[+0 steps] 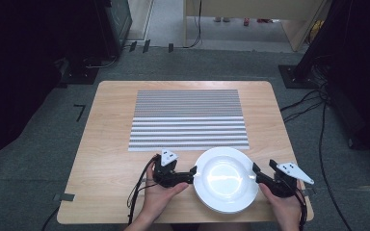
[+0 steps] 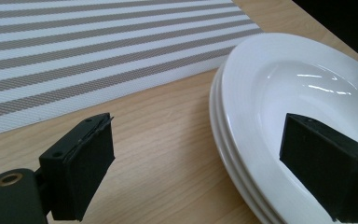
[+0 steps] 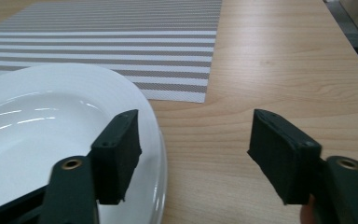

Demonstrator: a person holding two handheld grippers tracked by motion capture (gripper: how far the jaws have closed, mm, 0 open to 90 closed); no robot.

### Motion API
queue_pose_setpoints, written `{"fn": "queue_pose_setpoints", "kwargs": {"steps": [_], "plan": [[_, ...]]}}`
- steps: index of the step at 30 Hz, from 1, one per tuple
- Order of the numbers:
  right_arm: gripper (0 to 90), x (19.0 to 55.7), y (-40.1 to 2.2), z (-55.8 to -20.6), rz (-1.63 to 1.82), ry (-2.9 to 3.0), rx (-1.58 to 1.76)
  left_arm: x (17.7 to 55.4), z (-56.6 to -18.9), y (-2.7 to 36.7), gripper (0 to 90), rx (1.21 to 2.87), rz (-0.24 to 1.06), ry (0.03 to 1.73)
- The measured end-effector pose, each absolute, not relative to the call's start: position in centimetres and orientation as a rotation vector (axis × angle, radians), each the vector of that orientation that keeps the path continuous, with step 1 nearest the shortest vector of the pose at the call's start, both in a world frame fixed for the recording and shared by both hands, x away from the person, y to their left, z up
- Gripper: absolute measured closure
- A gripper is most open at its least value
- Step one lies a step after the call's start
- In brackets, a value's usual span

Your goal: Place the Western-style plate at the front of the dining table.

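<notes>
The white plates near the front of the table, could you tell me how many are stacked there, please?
3 at least: the left gripper view shows three white plates as stacked rims, one atop another, just below the striped placemat, between both open grippers. More may be hidden beneath.

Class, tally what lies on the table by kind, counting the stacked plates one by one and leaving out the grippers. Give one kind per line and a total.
White plates: 3, stacked, judging by the three rims in the left gripper view
Striped placemat: 1
Total: 4
</notes>
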State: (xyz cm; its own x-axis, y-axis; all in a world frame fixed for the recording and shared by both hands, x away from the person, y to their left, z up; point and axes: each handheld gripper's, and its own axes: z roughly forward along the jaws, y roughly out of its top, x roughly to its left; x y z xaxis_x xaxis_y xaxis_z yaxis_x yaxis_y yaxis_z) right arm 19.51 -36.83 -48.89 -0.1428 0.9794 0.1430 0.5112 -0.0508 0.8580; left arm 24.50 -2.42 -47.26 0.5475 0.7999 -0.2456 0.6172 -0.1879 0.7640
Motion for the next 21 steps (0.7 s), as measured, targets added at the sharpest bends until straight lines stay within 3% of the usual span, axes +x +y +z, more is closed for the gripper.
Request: {"fn": "queue_pose_setpoints", "kwargs": {"steps": [5,11,14,18,21], "plan": [[51.0,19.3,-36.6,-48.7,1.177,1.701,1.583,24.2,-47.6,-2.6,13.3,1.894,0.246,1.152],[59.9,19.0,-36.3,-48.7,1.260,1.714,1.614,23.8,-47.9,-2.9,15.4,1.896,0.196,1.111],[63.5,18.9,-36.2,-48.6,1.303,1.723,1.640,23.4,-47.9,-3.3,22.8,1.896,0.189,1.089],[66.2,18.9,-36.0,-48.7,1.292,1.736,1.631,23.2,-48.0,-3.6,26.0,1.904,0.180,1.073],[69.3,19.1,-36.2,-49.0,1.269,1.758,1.676,22.9,-48.4,-3.7,37.5,1.918,0.158,1.062]]}}
